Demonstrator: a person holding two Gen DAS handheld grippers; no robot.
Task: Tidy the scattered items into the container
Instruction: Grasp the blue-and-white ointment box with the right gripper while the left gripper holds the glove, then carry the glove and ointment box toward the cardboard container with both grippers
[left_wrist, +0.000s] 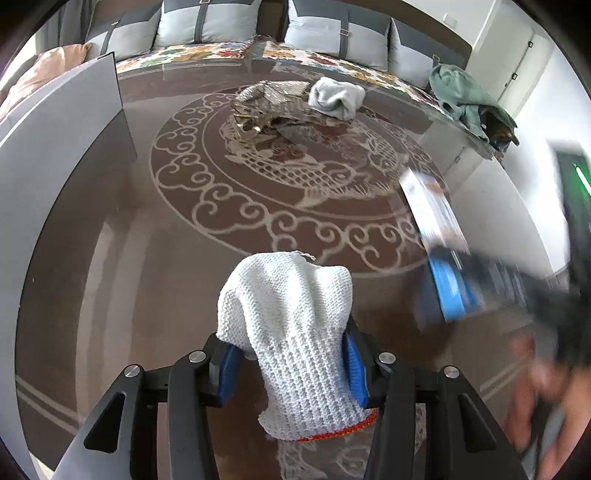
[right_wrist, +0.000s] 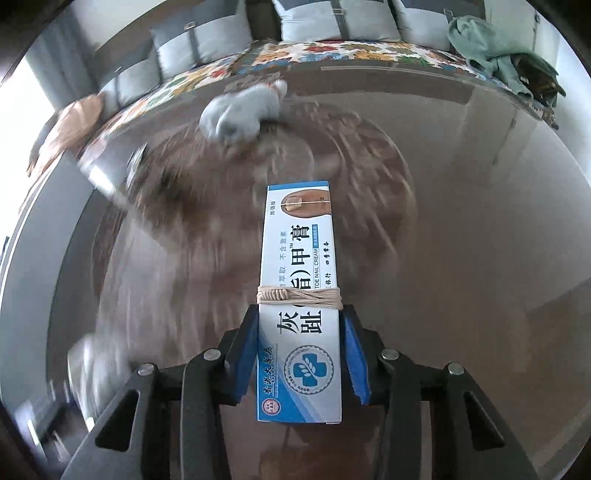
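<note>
My left gripper is shut on a white knitted glove with an orange cuff, held above the brown glass table. My right gripper is shut on a long white and blue toe nail cream box bound with a rubber band; the box also shows blurred in the left wrist view. A grey container wall stands at the left of the table. A light grey rolled cloth and a silvery crumpled item lie at the far side of the table.
A sofa with grey cushions and a floral cover runs behind the table. A green cloth lies at the far right table edge. The rolled cloth shows blurred in the right wrist view.
</note>
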